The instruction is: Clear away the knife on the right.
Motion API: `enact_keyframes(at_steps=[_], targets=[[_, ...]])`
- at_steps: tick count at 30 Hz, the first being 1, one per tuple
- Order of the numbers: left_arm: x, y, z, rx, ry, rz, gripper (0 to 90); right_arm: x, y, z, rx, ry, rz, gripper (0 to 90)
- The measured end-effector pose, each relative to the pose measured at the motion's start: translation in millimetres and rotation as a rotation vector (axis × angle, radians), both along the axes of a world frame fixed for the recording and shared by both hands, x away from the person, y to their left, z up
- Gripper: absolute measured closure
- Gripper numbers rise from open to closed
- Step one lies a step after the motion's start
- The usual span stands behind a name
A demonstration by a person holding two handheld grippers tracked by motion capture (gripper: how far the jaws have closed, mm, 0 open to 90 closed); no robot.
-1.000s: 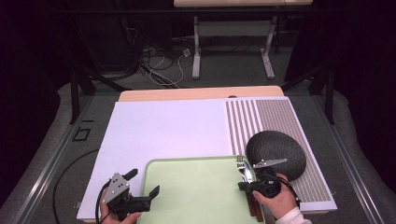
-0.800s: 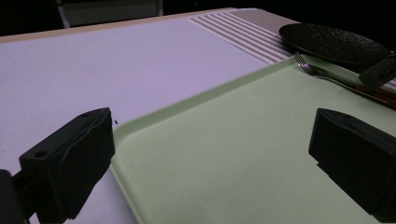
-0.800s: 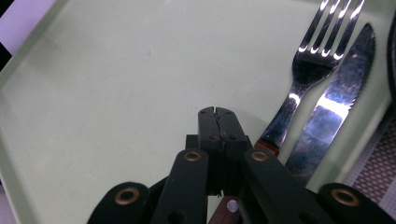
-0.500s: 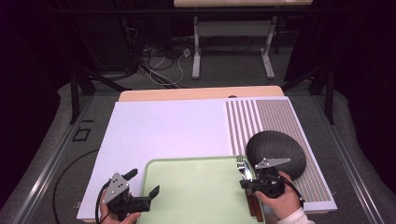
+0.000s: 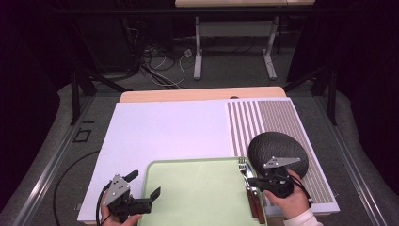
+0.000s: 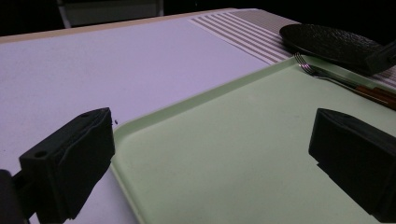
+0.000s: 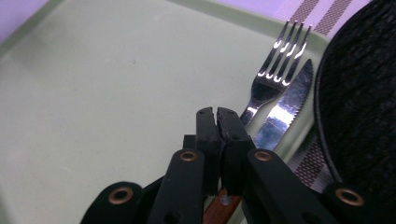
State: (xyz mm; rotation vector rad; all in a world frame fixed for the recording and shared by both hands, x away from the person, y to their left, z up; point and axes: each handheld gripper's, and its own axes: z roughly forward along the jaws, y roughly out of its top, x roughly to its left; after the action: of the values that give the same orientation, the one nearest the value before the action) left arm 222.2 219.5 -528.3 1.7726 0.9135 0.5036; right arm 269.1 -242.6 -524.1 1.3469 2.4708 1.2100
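A fork (image 7: 275, 70) and a knife (image 7: 285, 114) lie side by side along the right edge of a pale green tray (image 5: 197, 193), tips pointing away from the person. Just above their wooden handles hovers the right gripper (image 7: 217, 114), its jaws pressed together with nothing between them. A dark round plate (image 5: 277, 148) sits beside the tray on the desk (image 5: 164, 132). At the tray's left corner, the left gripper (image 6: 210, 158) stands wide apart.

table (image 5: 188, 95) bears white mat (image 5: 164, 132), green tray (image 5: 197, 193), dark plate (image 5: 277, 148).
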Motion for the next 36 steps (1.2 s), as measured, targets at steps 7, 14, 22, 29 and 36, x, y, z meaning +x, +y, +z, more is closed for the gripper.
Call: enact_keyframes(at_steps=[7,14,22,29,36], targets=[[0.0,0.5,0.1,-0.001,0.003,0.001,0.7,1.6,-11.5,3.6,0.005,-0.013,-0.019,80.7],[0.1,0.8,0.0,-0.002,-0.001,0.003,0.7,3.4,-19.8,4.1,-0.020,-0.023,-0.019,73.1],[0.1,0.9,0.0,-0.003,-0.001,0.004,0.7,2.7,-30.3,2.2,-0.017,-0.037,-0.044,58.5],[-0.2,0.7,0.1,-0.001,0.002,0.003,0.7,3.4,-39.8,-0.4,-0.080,-0.115,-0.075,47.3],[-0.1,0.9,0.2,-0.001,-0.003,0.002,0.7,5.2,-48.6,0.1,-0.079,-0.119,-0.111,43.8]])
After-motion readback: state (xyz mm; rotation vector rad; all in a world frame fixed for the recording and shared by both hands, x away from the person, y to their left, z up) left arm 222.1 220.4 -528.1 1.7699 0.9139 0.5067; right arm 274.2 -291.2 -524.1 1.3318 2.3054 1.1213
